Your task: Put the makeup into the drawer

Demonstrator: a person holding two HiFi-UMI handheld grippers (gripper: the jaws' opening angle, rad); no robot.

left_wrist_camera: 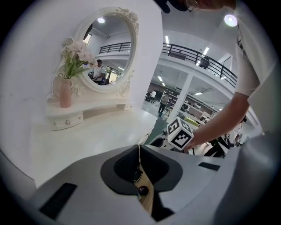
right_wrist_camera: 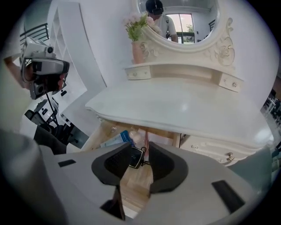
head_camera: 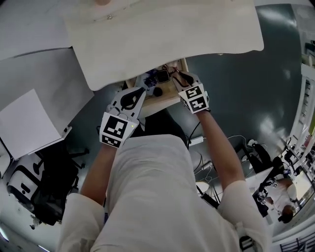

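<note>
Under the white vanity top [head_camera: 162,34] a wooden drawer [head_camera: 170,100] stands pulled out. In it lie a blue tube [head_camera: 150,77], a black compact [head_camera: 164,76] and a small dark round piece [head_camera: 157,91]. My left gripper [head_camera: 141,89] hovers over the drawer's left side, its tips together and empty [left_wrist_camera: 138,147]; the round piece [left_wrist_camera: 143,190] shows below them. My right gripper [head_camera: 178,75] hangs above the drawer's right side, jaws apart with nothing between them [right_wrist_camera: 140,144]. Through that gap I see the compact [right_wrist_camera: 135,157] and the tube [right_wrist_camera: 115,139] on the drawer [right_wrist_camera: 94,136].
An oval mirror [right_wrist_camera: 180,13] and a pink vase of flowers [right_wrist_camera: 138,50] stand on the vanity's back shelf. A smaller shut drawer with a knob [right_wrist_camera: 228,156] sits at the right. A black office chair [head_camera: 44,192] and floor cables [head_camera: 211,182] lie behind the person.
</note>
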